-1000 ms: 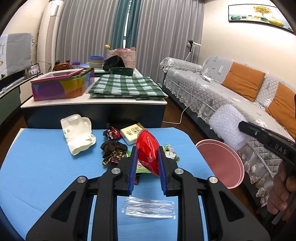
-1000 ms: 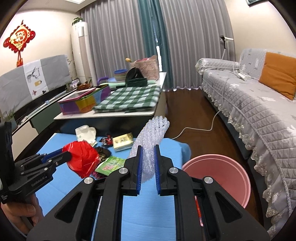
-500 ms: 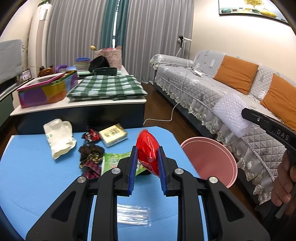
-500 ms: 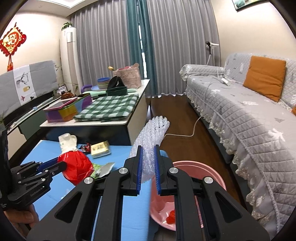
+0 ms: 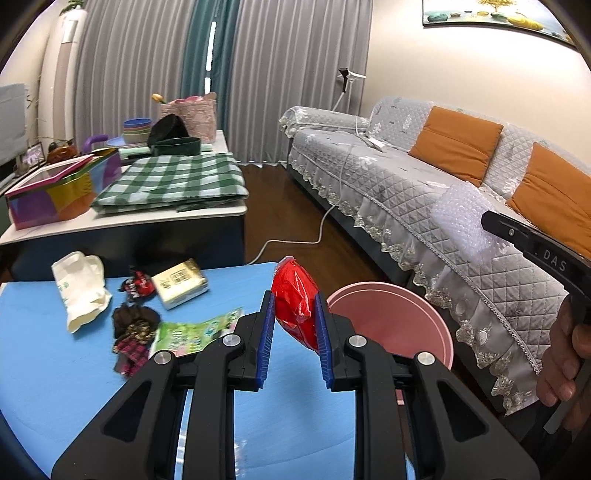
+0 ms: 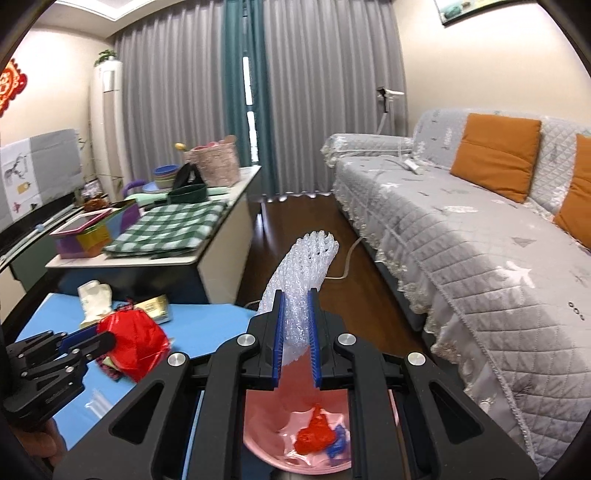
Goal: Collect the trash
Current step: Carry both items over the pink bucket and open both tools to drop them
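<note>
right wrist view: our right claw (image 6: 295,345), pinching bubble wrap (image 6: 306,266), has swung from above the blue worktop (image 5: 55,369) to over the pink bin (image 6: 295,458); our left claw (image 5: 295,328), clamping a red bag (image 5: 295,302), nears it. release looks next. "das" marks the right tool.

I'm working in a home living room. A grey quilted sofa (image 6: 461,236) with orange cushions (image 6: 496,160) runs along the right wall. Left of the sofa stands a coffee table (image 5: 155,216) with a checked cloth (image 5: 173,181), bowls (image 5: 137,129) and a basket (image 5: 192,114). Beyond the sofa hang floor-length curtains (image 6: 295,92), with a standing air conditioner (image 6: 107,122) further left. A framed picture (image 5: 495,14) hangs above the sofa.
</note>
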